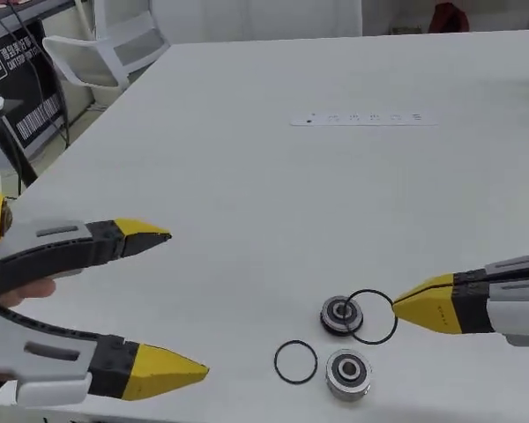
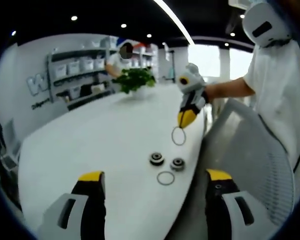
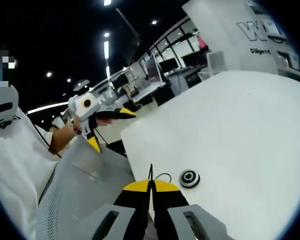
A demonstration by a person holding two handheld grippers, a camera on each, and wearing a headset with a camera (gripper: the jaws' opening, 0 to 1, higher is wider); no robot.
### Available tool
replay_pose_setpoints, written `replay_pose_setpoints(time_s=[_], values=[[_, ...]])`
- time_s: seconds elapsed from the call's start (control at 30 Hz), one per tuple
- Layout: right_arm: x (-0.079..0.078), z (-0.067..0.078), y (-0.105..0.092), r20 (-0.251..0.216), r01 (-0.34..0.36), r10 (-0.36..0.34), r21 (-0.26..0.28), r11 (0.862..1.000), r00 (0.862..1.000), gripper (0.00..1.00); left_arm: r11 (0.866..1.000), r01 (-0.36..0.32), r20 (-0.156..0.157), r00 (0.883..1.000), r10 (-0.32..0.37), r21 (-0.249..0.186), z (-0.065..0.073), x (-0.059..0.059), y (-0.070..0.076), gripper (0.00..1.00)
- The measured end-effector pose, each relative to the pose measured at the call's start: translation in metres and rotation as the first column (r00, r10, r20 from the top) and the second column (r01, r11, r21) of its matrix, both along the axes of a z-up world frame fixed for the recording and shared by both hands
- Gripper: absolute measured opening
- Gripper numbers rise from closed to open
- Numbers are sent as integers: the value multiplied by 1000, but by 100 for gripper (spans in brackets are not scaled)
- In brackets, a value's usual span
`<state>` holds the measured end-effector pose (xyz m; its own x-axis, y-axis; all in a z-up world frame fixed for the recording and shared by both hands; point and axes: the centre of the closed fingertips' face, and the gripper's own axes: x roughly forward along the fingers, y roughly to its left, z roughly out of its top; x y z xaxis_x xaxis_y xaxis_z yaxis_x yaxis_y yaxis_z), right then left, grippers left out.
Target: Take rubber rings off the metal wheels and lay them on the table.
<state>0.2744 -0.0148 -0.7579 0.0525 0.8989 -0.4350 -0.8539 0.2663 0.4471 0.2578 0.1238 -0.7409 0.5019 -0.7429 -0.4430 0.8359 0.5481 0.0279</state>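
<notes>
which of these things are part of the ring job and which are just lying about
Job: far wheel, near wheel, loose ring, held ring in the right gripper.
Lying about: strip, chair, plant.

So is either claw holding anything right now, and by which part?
The right gripper, shut, pinches a black rubber ring by its edge. The left gripper is open, holding nothing.

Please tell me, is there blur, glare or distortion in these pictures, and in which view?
Head view: soft even light, faint shadows on the white table, the far end a little soft. Left gripper view: strong fisheye curves the table edge; windows glare above the right tool. Right gripper view: dark ceiling with bright lamps; the table looks nearly washed out.
</notes>
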Motion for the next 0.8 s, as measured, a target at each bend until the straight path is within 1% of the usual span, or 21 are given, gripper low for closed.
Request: replay_pose_setpoints(time_s=[0.13,0.33,0.47,0.6,0.67,0.8], values=[[1,4,5,14,-20,20,-1,1000,1000,0,999,-29,-9,1000,29,-22,0,-2,5,85],[1,8,17,30,-60,60,-1,998,998,0,998,-59,-18,998,59,-22,-2,-5,11,87],[-1,10,27,37,-89,88,3,996,995,0,997,-71,-16,997,71,-26,-1,-6,14,87],[-4,7,39,46,-126,126,-9,992,991,0,996,-80,-25,997,79,-44,-1,-7,13,87],[-7,6,44,49,-147,148,-14,989,988,0,996,-80,-27,997,78,-46,-1,-8,12,88],[-9,-4,54,57,-183,186,-43,982,981,0,995,-87,-26,996,85,-56,0,-8,10,89]])
